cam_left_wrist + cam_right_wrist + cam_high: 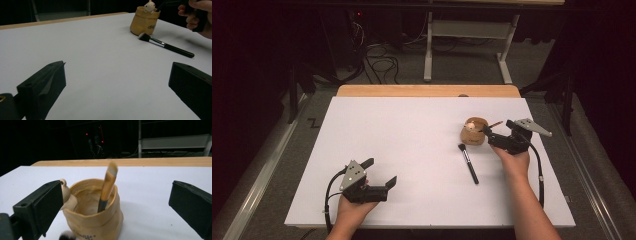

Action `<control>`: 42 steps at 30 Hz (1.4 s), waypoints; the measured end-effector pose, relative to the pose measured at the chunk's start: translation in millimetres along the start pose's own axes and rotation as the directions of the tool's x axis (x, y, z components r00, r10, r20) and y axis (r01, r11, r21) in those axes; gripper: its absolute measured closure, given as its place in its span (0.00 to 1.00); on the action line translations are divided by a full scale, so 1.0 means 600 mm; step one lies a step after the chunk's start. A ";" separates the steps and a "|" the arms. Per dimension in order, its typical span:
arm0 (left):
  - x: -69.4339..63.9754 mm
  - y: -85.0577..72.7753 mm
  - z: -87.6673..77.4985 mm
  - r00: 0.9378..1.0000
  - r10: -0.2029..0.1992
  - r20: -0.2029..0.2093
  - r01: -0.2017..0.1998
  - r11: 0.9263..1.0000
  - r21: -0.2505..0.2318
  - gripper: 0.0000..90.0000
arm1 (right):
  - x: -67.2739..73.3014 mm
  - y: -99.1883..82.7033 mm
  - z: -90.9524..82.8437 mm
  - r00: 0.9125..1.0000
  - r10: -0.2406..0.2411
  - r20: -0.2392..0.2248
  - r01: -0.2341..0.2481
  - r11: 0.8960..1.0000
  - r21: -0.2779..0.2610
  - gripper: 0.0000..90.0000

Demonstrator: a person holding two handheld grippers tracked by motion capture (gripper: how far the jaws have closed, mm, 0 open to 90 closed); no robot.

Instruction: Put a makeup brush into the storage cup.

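Above the tan pot (93,216), the right tool (496,134) is standing spread, releasing the wooden-handled brush (107,188); the black brush (468,163) probably needs gripping next.

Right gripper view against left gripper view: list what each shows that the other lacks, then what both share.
Right gripper view: the inside of the tan cup with an orange-handled brush standing in it, and the right gripper, jaws open around the cup.

Left gripper view: the whole black brush lying on the white table, a hand, and the left gripper, jaws open.

Both: the cup, its small figure, the table.
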State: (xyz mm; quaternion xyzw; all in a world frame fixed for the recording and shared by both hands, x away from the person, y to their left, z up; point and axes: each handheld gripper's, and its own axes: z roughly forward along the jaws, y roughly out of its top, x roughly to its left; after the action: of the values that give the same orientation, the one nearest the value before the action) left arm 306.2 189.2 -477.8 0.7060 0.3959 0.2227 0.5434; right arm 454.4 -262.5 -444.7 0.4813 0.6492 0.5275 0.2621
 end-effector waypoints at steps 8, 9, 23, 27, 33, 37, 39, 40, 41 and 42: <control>-0.001 0.000 0.001 1.000 0.002 0.000 -0.002 1.000 0.001 0.02 | 0.008 -0.004 -0.018 0.999 -0.032 -0.016 0.032 0.999 -0.003 0.00; -0.001 0.000 0.001 1.000 0.002 -0.001 -0.002 1.000 0.000 0.02 | 0.009 -0.004 -0.021 0.999 -0.037 -0.018 0.037 0.999 -0.004 0.00; 0.001 0.002 0.000 1.000 0.009 -0.007 -0.009 1.000 0.002 0.02 | 0.022 -0.013 -0.064 0.996 -0.080 -0.042 0.080 0.997 -0.004 0.00; 0.003 0.002 0.001 1.000 0.005 -0.008 -0.005 1.000 0.001 0.02 | 0.027 -0.018 -0.076 0.994 -0.094 -0.047 0.094 0.996 -0.001 0.00; 0.006 0.001 0.001 1.000 0.001 -0.014 -0.001 1.000 0.001 0.02 | 0.029 -0.029 -0.099 0.992 -0.116 -0.055 0.116 0.993 -0.002 0.00; 0.007 0.001 0.000 1.000 -0.003 -0.017 0.003 1.000 0.000 0.02 | 0.029 -0.039 -0.114 0.991 -0.125 -0.056 0.124 0.992 -0.015 0.00; 0.008 0.000 0.000 1.000 -0.010 -0.021 0.010 1.000 -0.005 0.02 | 0.028 -0.042 -0.123 0.990 -0.127 -0.063 0.126 0.992 -0.022 0.00; 0.009 0.000 -0.001 1.000 -0.007 -0.020 0.007 1.000 -0.001 0.02 | 0.029 -0.044 -0.128 0.990 -0.126 -0.062 0.125 0.992 -0.021 0.00; 0.010 0.000 -0.001 1.000 -0.008 -0.020 0.008 1.000 -0.002 0.02 | 0.029 -0.047 -0.132 0.989 -0.131 -0.066 0.130 0.991 -0.026 0.01; 0.011 0.000 -0.002 1.000 -0.007 -0.023 0.007 1.000 0.002 0.02 | 0.029 -0.049 -0.136 0.988 -0.140 -0.068 0.138 0.990 -0.028 0.01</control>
State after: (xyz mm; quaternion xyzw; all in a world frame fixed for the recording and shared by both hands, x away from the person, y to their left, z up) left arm 309.2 194.9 -478.3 0.7025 0.4048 0.2287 0.5389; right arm 367.7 -281.5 -444.5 0.4131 0.6836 0.5320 0.2809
